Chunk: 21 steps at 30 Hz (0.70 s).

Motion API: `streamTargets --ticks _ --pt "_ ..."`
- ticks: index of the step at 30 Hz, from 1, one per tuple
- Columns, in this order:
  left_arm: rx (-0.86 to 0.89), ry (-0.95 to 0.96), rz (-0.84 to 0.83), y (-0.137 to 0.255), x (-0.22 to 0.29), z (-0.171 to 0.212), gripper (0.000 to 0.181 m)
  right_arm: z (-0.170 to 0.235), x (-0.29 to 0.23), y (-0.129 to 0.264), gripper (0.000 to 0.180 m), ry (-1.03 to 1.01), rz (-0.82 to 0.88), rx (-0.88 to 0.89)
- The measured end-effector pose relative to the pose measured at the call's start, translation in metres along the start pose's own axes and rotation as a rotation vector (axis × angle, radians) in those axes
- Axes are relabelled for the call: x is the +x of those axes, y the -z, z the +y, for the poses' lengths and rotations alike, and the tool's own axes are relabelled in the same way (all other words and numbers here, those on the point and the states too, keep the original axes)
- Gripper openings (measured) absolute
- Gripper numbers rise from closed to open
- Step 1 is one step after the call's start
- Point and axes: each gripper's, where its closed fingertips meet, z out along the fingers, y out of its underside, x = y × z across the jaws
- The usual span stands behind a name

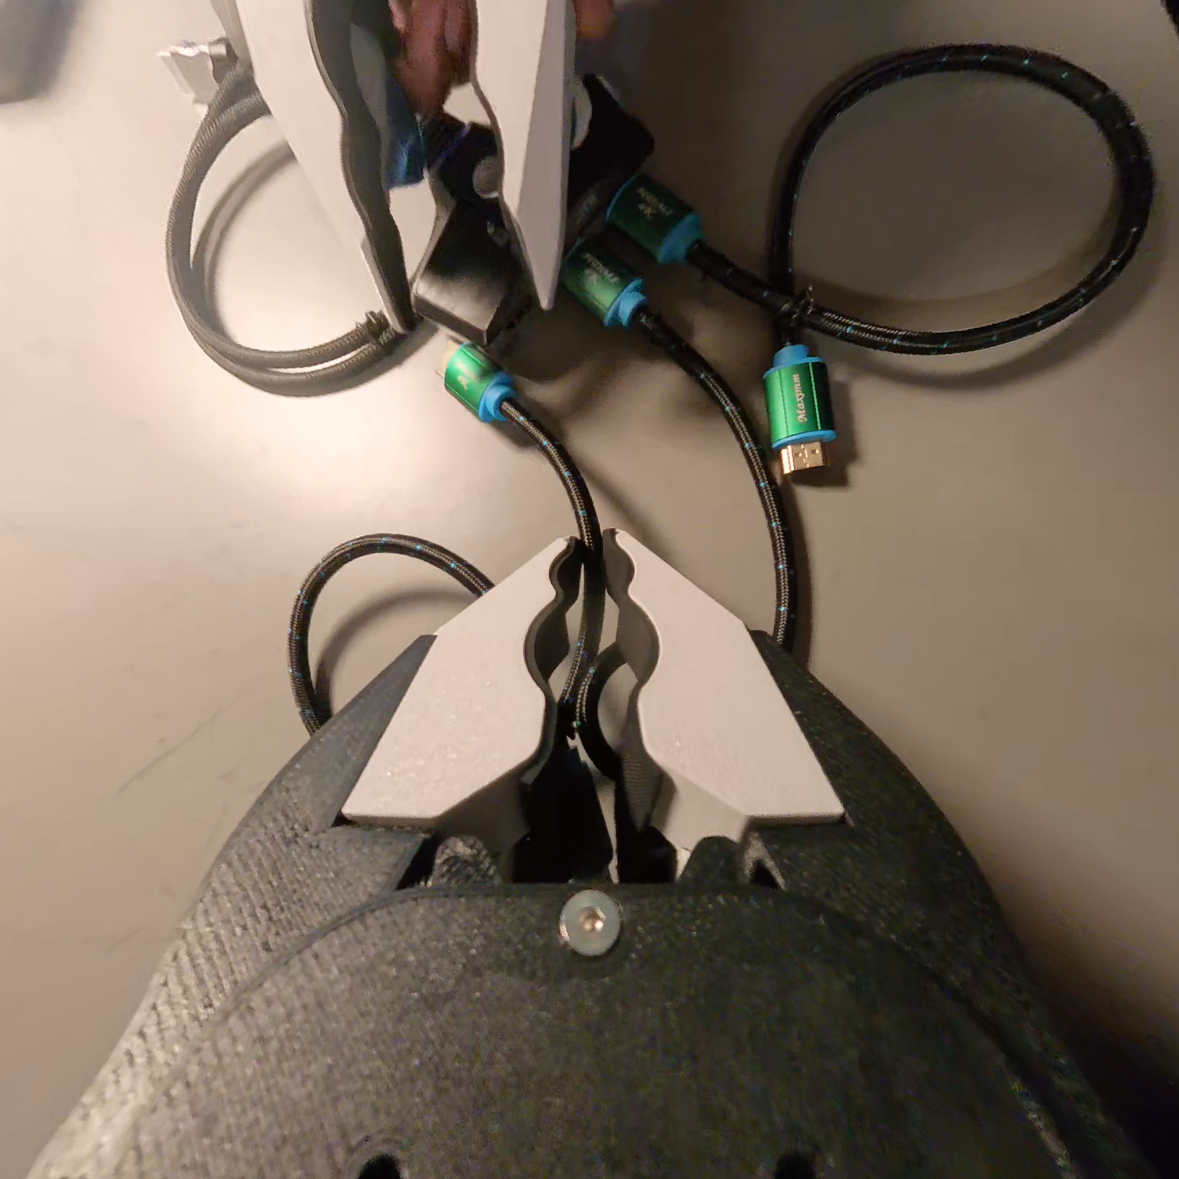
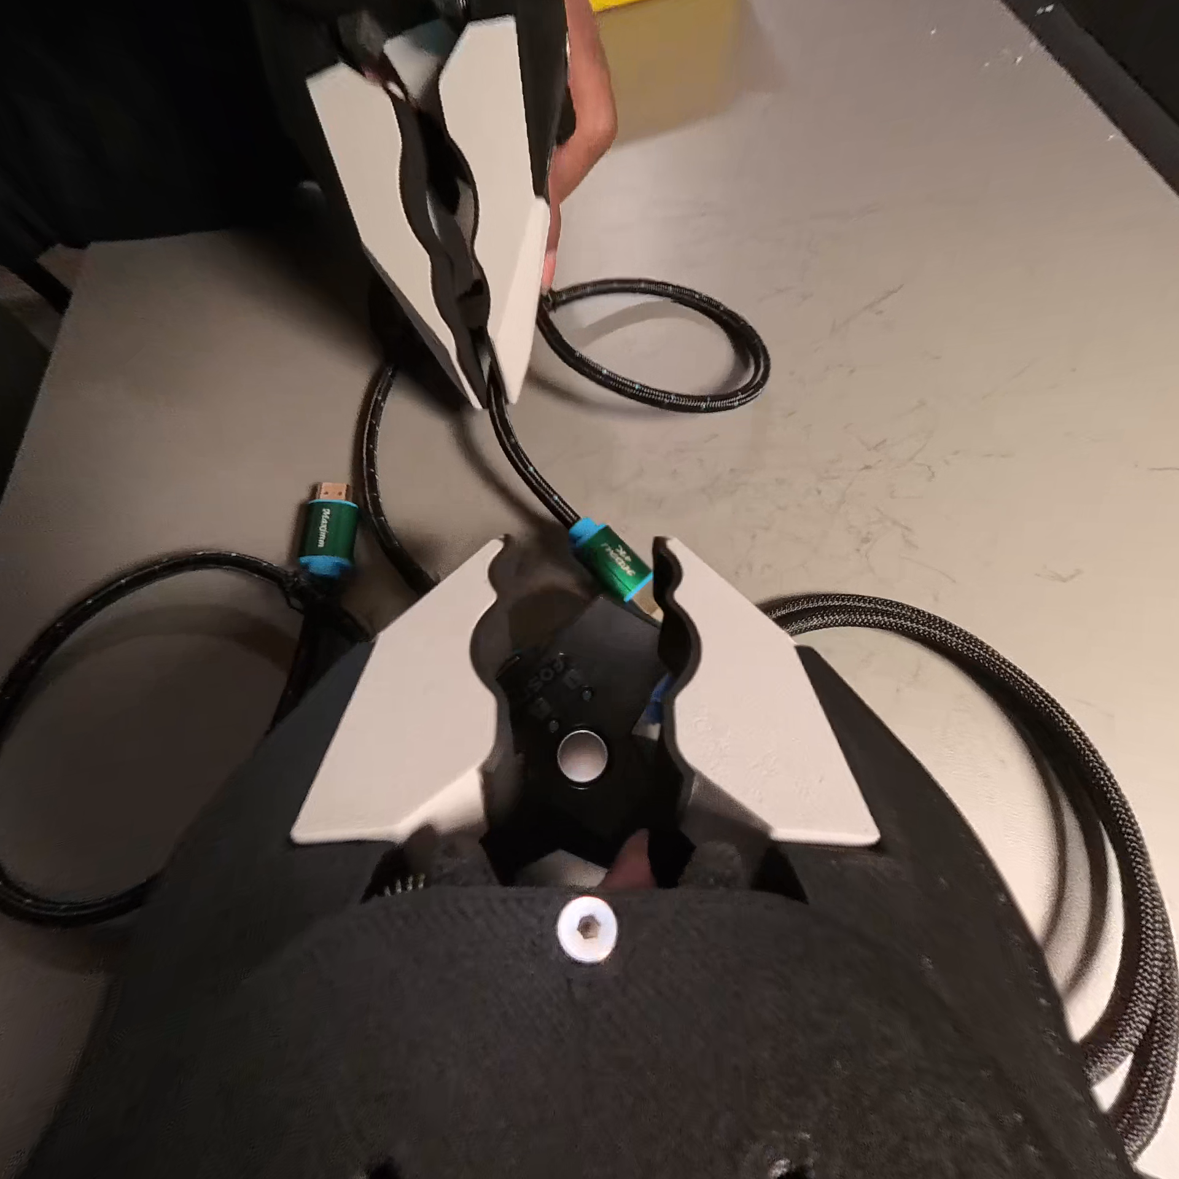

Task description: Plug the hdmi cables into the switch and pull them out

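Left gripper [image 1: 590,542] pinching braided cable [image 1: 561,466], right gripper [image 2: 580,548] apparently clamping switch [image 2: 574,714]

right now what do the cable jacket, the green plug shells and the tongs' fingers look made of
Cable jacket: woven fabric braid, black with blue flecks; the weave shows.
Green plug shells: probably anodised metal, given a smooth satin sheen, with blue collars that look like plastic or rubber.
Left tongs fingers: likely matte grey printed plastic, faintly grainy.

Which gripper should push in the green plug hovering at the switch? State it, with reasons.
Left. The left gripper is shut on the cable just behind that green plug, which points at the switch. The right gripper straddles the switch, steadying it, so it is not free.
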Motion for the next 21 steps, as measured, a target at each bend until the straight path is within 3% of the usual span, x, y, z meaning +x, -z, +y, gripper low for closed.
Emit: streamTargets --ticks 6,10,14,17,21 --pt "0.135 0.001 0.040 0.013 0.005 -0.017 0.007 -0.001 0.000 -0.002 0.044 0.061 0.031 -0.004" --pt "0.151 0.016 0.050 0.013 0.005 -0.018 0.007 -0.002 -0.002 -0.002 0.027 0.115 0.042 -0.005" --pt "0.159 0.101 0.081 0.014 0.005 -0.014 0.009 -0.005 -0.004 -0.002 0.024 0.202 0.077 0.002" --pt "0.177 0.258 0.089 0.017 -0.003 -0.021 0.039 -0.005 -0.002 -0.002 0.022 0.250 0.126 -0.009" --pt "0.234 0.478 0.024 0.013 -0.022 -0.049 0.044 -0.007 -0.001 -0.003 0.021 0.305 0.167 -0.009"
